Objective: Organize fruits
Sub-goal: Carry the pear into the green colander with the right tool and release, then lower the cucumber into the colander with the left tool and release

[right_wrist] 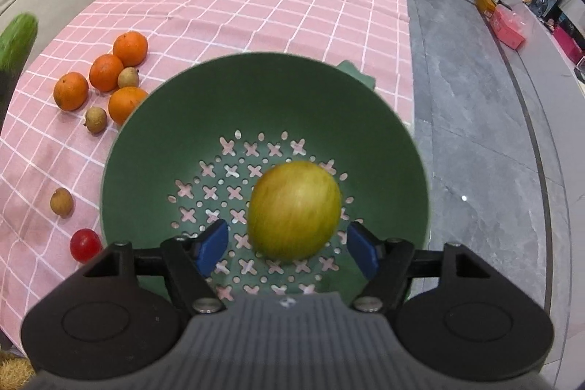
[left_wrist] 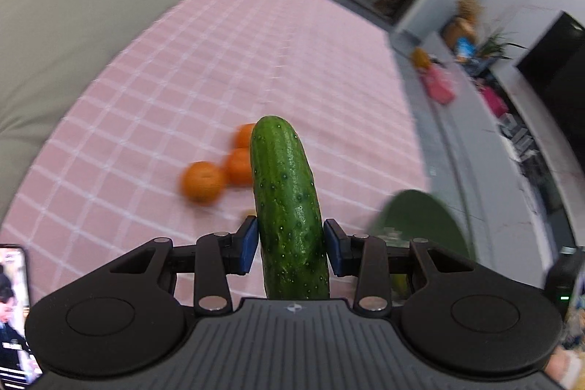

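The left gripper (left_wrist: 290, 245) clamped the cucumber (left_wrist: 287, 203); the right gripper (right_wrist: 287, 249) gaped around the apple (right_wrist: 294, 209), which should settle in the colander (right_wrist: 146, 141) first.

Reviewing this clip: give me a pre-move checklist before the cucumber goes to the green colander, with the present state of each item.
1. Left gripper has the cucumber clamped between both pads: ok.
2. Cucumber lifted off the pink tablecloth: ok.
3. Right gripper jaws apart, pads clear of the apple: ok.
4. Apple settled in the colander: cannot tell, it looks blurred.
5. Room in the colander beside the apple: ok, most of the perforated floor is bare.
6. Right gripper out of the cucumber's way: not ok, it hangs over the colander.
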